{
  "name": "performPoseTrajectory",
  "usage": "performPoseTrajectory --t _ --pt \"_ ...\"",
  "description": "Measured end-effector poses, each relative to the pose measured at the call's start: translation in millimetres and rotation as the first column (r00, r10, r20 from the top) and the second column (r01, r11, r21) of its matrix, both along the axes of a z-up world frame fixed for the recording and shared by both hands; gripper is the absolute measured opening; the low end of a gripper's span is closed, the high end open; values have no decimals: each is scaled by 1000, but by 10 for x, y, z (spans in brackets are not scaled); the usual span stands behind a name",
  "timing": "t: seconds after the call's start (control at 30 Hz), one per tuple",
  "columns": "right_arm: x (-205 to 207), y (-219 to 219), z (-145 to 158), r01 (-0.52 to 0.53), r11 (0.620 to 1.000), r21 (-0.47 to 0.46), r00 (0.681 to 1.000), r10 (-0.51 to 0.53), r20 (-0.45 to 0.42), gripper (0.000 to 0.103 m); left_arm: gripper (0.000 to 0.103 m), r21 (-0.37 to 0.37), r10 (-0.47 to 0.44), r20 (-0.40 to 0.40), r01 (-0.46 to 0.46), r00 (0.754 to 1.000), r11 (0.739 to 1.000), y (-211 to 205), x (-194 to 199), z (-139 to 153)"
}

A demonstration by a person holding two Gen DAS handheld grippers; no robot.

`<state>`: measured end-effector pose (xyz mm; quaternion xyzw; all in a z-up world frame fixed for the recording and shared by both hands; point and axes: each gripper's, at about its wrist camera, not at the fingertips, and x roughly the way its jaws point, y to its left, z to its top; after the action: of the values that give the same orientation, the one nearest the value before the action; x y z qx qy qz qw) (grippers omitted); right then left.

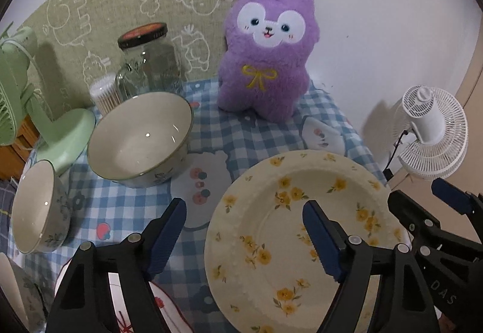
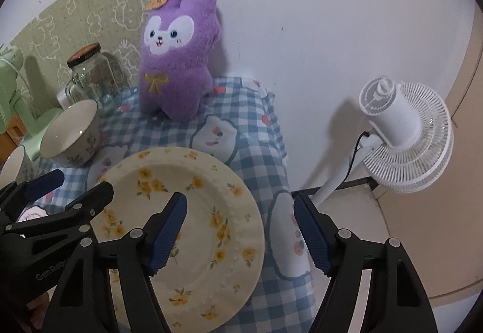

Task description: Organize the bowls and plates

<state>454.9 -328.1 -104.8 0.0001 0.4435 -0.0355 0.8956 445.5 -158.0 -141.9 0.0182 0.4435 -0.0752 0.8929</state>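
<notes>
Jaws wide apart on both: our left gripper and right gripper tilt steeply down, straddling opposite rims of the cream yellow-flowered ceramic plate, flat on the checked tablecloth.

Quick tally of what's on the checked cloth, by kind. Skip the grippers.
Bowls: 2, the big bowl and the small bowl
Plates: 1, the yellow-flowered plate
Jars: 1, the glass jar
Cotton swab tubs: 1
Plush toys: 1, the purple plush
Fans: 1, the green fan; the white fan stands off the table
Total: 7
</notes>
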Motion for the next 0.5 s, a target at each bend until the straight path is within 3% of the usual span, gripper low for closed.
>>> performPoseTrajectory --t 0.3,0.5 --pt "104 -10 -268 1 1000 5 999 -1 -52 72 76 44 -17 -47 19 999 999 -69 57 -266" --pt "130 -28 -383 4 1000 12 997 -3 -83 68 68 48 -21 -79 25 997 999 -87 96 -371"
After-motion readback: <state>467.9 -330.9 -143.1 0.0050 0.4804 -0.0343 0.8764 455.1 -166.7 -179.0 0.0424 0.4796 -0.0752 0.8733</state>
